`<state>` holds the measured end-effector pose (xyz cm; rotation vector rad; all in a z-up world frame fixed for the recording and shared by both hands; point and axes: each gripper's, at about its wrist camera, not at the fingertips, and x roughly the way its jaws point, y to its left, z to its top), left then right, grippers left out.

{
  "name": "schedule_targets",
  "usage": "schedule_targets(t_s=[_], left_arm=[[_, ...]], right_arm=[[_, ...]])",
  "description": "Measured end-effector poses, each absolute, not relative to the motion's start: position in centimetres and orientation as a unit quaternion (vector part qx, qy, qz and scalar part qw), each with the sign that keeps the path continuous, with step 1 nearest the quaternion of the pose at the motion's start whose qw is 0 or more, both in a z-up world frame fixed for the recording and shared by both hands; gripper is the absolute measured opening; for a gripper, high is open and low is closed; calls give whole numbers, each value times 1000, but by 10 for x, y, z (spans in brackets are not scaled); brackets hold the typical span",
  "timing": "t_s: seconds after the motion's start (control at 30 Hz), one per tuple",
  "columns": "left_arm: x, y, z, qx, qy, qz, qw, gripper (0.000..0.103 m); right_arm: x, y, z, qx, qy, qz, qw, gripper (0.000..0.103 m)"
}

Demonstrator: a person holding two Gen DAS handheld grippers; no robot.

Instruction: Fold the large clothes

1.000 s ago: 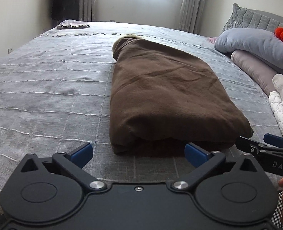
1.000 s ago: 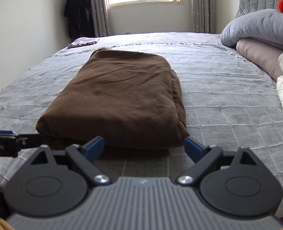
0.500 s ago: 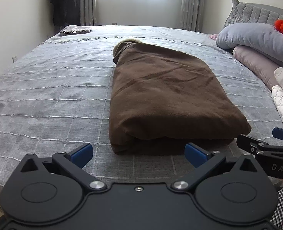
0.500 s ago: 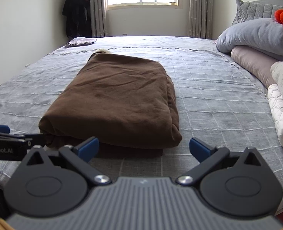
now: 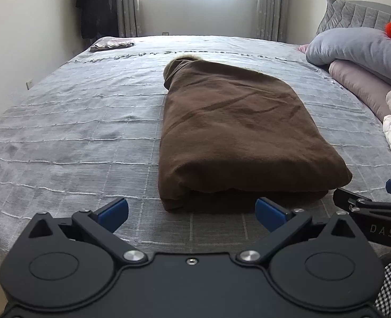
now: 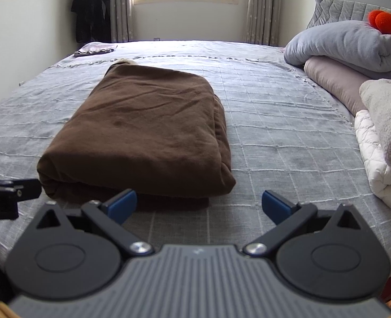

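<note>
A brown garment (image 5: 238,135) (image 6: 147,129) lies folded into a long thick rectangle on the grey bedspread (image 5: 70,132) (image 6: 280,137), with a pale furry trim at its far end. My left gripper (image 5: 191,212) hovers just short of the near folded edge, jaws wide apart and empty. My right gripper (image 6: 199,202) hangs beside it at the garment's near right corner, also wide and empty. Each gripper's fingertips show at the edge of the other's view. Neither touches the cloth.
Pillows and a rolled grey duvet (image 6: 346,45) are stacked at the right by the headboard, with white quilted bedding (image 6: 376,156) nearer. A small folded cloth (image 5: 112,45) lies at the bed's far left corner. Dark clothes hang by the window curtains.
Both grippers have drawn back a little from the garment's near edge and tilted up slightly. The right gripper's jaws spread a bit wider. The garment has not moved.
</note>
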<state>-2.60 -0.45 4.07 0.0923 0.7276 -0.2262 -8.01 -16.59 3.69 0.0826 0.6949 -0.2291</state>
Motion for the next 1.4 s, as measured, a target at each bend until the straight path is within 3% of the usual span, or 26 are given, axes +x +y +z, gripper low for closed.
schedule_targets(t_s=[1.4], left_arm=[[-27, -9, 36, 47, 362, -116, 924, 103]], right_arm=[[-78, -166, 29, 42, 352, -109, 929, 103]])
